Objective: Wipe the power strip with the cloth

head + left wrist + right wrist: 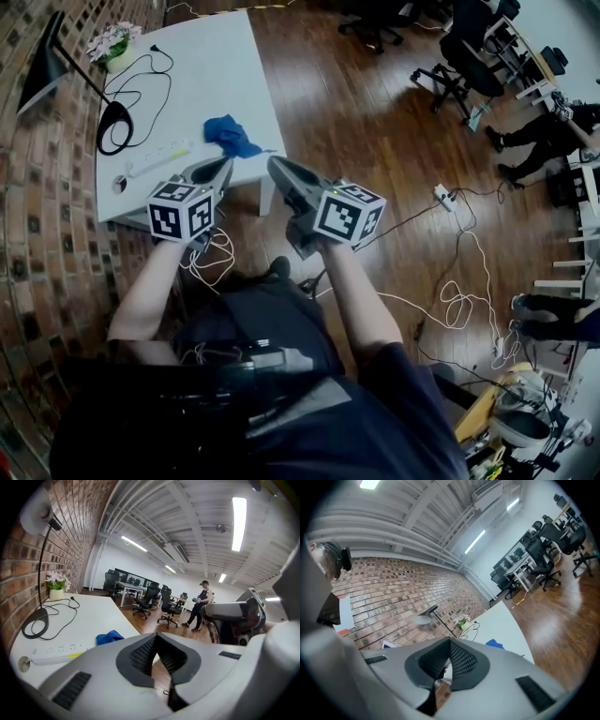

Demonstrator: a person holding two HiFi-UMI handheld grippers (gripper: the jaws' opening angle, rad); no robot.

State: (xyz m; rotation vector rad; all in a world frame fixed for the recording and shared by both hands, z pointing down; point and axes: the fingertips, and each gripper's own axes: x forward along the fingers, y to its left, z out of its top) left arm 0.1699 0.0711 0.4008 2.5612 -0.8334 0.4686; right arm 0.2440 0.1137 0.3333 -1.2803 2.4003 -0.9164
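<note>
Tongs: left gripper [226, 166] and right gripper [273, 163] are both clenched with nothing between the jaws, and both are held at the near edge of the table [216, 56].
Strip: the strip [157, 157] lies flat near the table's near left corner, loose on the top.
Cloth: the cloth [230, 134] is crumpled just beside the strip's far end, close to the table's right edge. Neither gripper is on it.
Stage: this fits either a cloth waiting to be picked up or one set down after wiping. The scene does not settle which.
Risk 1: any wiping stroke may skate the loose strip along the smooth top or off the near edge unless one gripper pins it.
Risk 2: a shut gripper nudging the cloth may push it over the right edge.
Risk 3: the lamp cord [141, 75] loops behind the strip, so a long stroke may snag it.
Risk 4: a shallow pinch on the bunched cloth may slip under rubbing load.
</note>
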